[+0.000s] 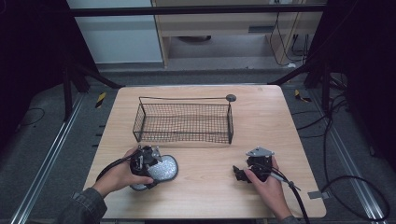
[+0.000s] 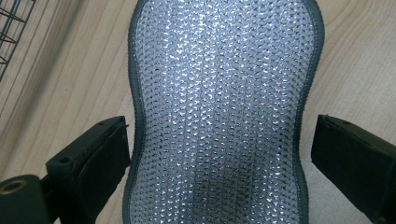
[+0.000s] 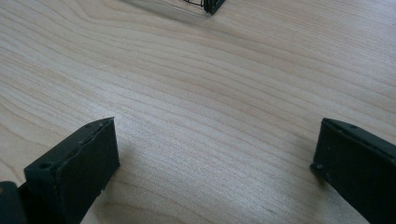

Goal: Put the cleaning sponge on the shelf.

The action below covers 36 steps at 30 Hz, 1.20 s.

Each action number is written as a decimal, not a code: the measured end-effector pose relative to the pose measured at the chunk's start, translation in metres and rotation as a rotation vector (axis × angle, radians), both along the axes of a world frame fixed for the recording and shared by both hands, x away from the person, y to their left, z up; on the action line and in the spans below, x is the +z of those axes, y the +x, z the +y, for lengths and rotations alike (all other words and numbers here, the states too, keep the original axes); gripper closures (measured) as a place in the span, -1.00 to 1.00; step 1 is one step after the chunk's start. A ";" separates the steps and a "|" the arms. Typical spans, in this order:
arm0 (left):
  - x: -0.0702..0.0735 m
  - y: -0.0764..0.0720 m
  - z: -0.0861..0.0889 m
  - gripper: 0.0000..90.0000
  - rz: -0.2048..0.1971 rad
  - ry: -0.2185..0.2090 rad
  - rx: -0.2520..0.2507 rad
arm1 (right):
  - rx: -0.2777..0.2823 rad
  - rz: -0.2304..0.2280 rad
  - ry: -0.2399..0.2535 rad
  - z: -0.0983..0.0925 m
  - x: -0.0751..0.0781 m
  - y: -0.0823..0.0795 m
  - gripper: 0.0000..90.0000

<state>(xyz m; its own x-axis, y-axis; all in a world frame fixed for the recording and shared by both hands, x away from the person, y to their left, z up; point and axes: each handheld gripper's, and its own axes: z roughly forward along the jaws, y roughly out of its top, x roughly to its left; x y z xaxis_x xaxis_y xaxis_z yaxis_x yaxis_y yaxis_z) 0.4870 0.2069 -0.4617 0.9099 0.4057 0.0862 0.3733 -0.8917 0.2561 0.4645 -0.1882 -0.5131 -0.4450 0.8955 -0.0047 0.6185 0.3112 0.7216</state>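
Grasping of the insole (image 2: 219, 112) is judged to be the step in hand, with placement into the wire basket (image 1: 183, 122) the likely aim. In the high view the silver-textured insole (image 1: 161, 171) is seen flat on the wooden table (image 1: 205, 196) at lower left of the frame, just below the basket's near edge, with the left gripper (image 1: 150, 175) set over its left part.

In the left gripper view the insole's narrow waist runs up the middle of the frame and the left gripper (image 2: 219, 149) is spread wide, one jaw at lower left and one at lower right. The left one sits just beside the grey rim, the right one a little apart from it; nothing is clamped yet. The next move calls for closing across the waist, low enough that the thin edges are caught, then lifting without folding the soft piece.

The right gripper (image 1: 248, 173) is held at lower right of the high view, well apart from the insole. In its own view the right gripper (image 3: 212, 158) is opened wide over bare wood, holding nothing, and a basket corner (image 3: 212, 5) shows at the top edge.
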 end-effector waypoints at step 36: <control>-0.014 0.008 0.004 -0.85 0.028 -0.030 0.043 | 0.008 0.002 0.002 0.001 0.000 -0.001 -0.99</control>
